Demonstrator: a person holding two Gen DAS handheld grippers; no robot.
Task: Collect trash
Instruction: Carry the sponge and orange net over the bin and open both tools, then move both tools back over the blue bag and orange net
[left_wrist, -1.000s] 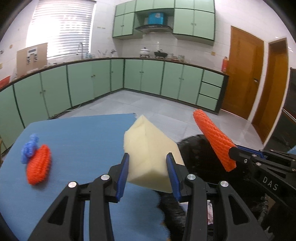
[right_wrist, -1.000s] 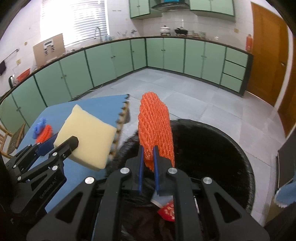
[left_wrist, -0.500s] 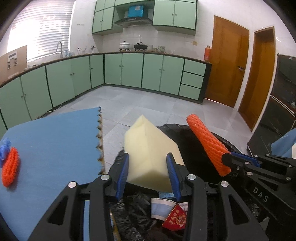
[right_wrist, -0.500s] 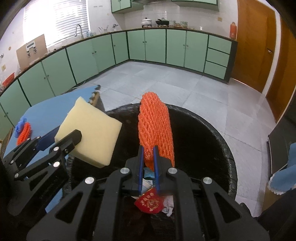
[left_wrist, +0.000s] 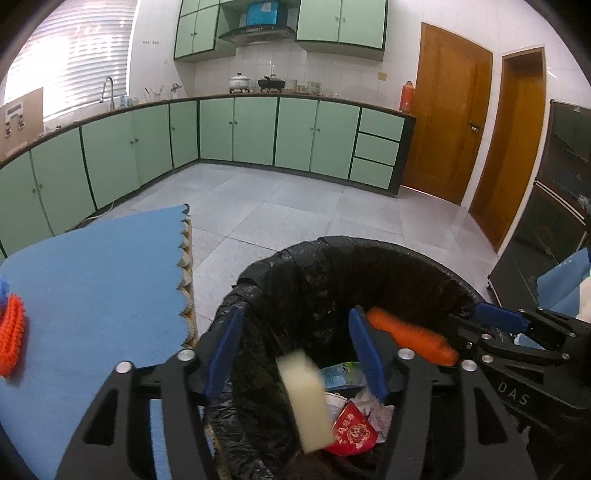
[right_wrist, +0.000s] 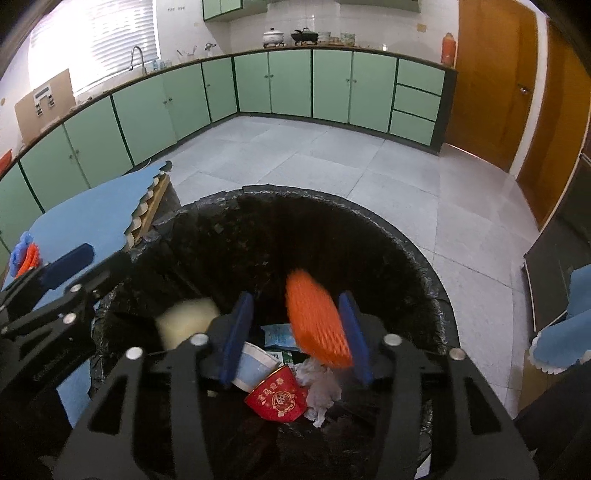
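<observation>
- Only the right wrist view shows the blue-and-white paper cup (right_wrist: 255, 363) deep in the bin (right_wrist: 417, 258).
- The left gripper (left_wrist: 295, 354) has just opened wide; the yellow sponge (left_wrist: 308, 398) is loose between its jaws, blurred, inside the bin.
- The right gripper (right_wrist: 295, 334) has just opened too; the orange foam net (right_wrist: 316, 319) leans by its right pad, over the trash.
- Another orange net (left_wrist: 11, 334) lies far left on the blue mat (left_wrist: 96, 280).

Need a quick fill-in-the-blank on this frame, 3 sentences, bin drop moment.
1. The yellow sponge is dropping into the bin lined with a ____ bag.
2. The mesh sleeve between the right gripper's open jaws is coloured ____.
3. The left gripper's jaws have just been opening and now stand ____.

Missing words: black; orange; open
</observation>
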